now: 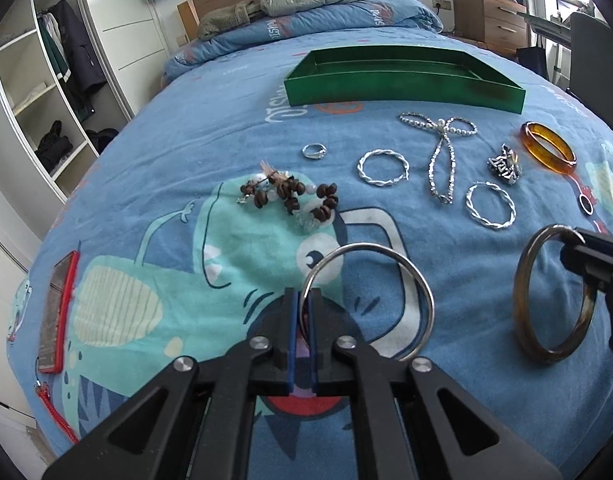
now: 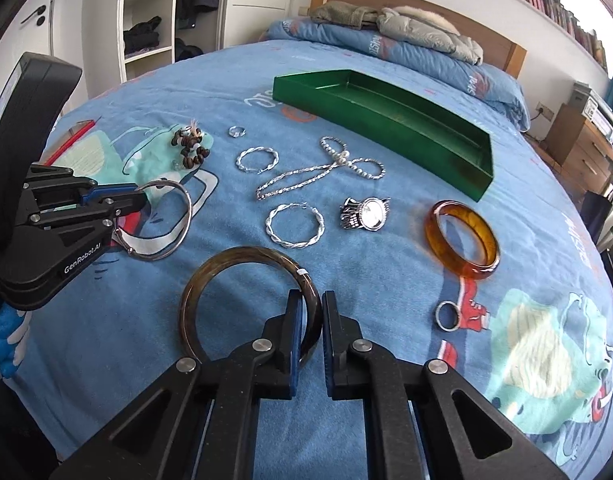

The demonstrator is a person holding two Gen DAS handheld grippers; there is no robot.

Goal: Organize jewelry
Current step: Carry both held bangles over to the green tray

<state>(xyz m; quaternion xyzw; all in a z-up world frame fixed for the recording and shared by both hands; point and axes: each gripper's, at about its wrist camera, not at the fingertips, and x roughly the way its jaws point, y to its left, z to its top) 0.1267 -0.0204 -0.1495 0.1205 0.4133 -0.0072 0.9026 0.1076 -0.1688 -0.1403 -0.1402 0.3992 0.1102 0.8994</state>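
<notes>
The thin silver bangle (image 1: 370,304) is smooth polished metal; the dark horn-like bangle (image 2: 250,304) and amber bangle (image 2: 462,240) look glossy, translucent. The green tray (image 2: 386,120) has a satin sheen. The bedspread (image 2: 386,360) is matt printed cloth.

We see a thin silver bangle (image 1: 370,300) and a dark brown bangle (image 2: 250,300) both tilted up off the blue bedspread, the other jewelry scattered before the empty green tray (image 2: 386,116).

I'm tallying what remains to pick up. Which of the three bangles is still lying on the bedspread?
The translucent amber bangle, right of the watch. The thin silver bangle and the dark brown horn-like bangle are each clamped in jaws.
</notes>
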